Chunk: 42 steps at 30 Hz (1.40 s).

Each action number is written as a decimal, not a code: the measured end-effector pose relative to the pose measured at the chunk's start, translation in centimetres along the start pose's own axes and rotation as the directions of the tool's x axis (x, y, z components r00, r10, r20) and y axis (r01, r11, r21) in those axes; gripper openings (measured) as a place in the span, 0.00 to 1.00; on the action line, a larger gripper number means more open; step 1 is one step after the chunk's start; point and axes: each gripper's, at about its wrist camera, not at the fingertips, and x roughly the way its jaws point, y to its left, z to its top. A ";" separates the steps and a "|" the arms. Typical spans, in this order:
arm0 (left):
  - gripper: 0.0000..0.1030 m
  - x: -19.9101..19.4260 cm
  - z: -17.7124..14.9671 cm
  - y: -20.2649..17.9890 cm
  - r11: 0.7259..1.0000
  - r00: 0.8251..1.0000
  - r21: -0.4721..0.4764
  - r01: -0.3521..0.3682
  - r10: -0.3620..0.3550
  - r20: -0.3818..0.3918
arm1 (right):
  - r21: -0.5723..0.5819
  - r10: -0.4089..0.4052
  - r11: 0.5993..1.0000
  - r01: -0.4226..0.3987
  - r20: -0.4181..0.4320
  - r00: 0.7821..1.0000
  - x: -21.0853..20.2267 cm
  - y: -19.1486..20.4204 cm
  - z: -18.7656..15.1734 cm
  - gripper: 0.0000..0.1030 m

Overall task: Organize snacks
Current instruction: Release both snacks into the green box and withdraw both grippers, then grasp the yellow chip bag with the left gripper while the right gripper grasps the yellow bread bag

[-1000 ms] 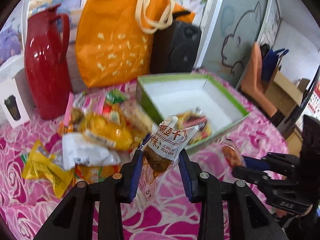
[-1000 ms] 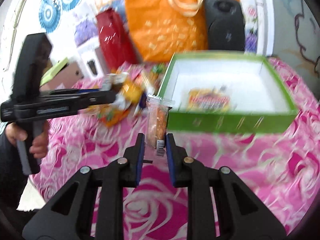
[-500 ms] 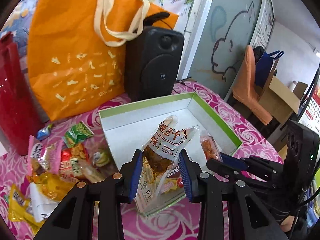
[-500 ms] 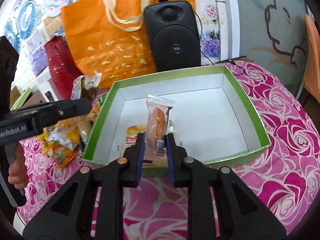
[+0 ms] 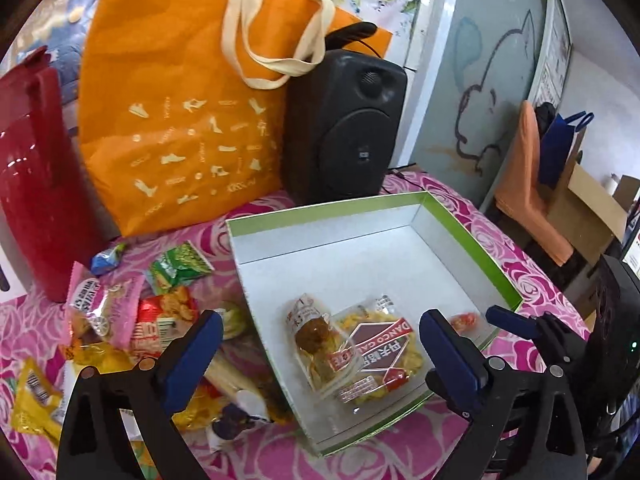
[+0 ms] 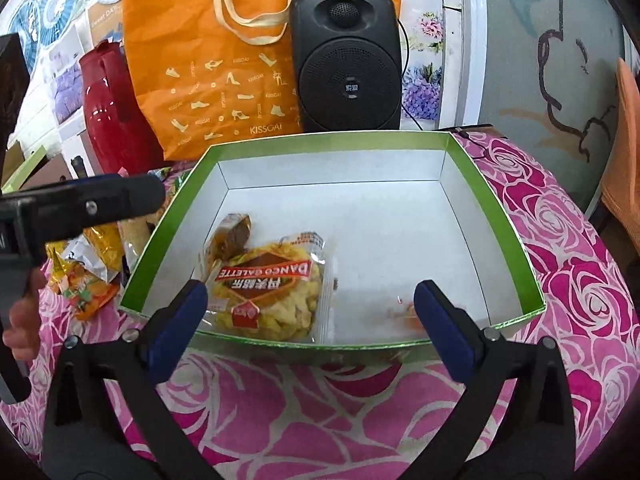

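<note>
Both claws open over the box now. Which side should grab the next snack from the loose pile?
Left, probably. The left claw hangs open with the snack pile right beside it, left of the green box. The right claw is open too, but sits at the box's front wall, with the left gripper between it and the pile.

Blurring beyond recognition: small orange packet (image 6: pixel 404 312) by green box (image 6: pixel 496 216) front wall. Running off left edge: red thermos (image 5: pixel 36 208), partly hiding behind orange bag (image 5: pixel 180 120).
</note>
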 end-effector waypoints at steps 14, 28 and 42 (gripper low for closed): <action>0.98 -9.2 -1.2 3.0 0.992 0.986 -0.056 -0.116 0.122 0.117 | -0.074 0.094 0.993 -0.089 0.059 0.994 -4.9 4.3 0.7 1.00; 0.98 -14.2 -11.5 13.1 0.936 0.962 -0.236 -0.261 0.273 0.019 | -0.212 0.324 0.919 -0.334 -0.078 0.943 -3.0 15.1 0.0 1.00; 0.97 -15.3 -13.7 17.9 0.917 0.961 -0.303 -0.259 0.276 0.014 | -0.374 0.188 0.896 -0.240 -0.171 0.967 6.7 21.8 2.6 0.59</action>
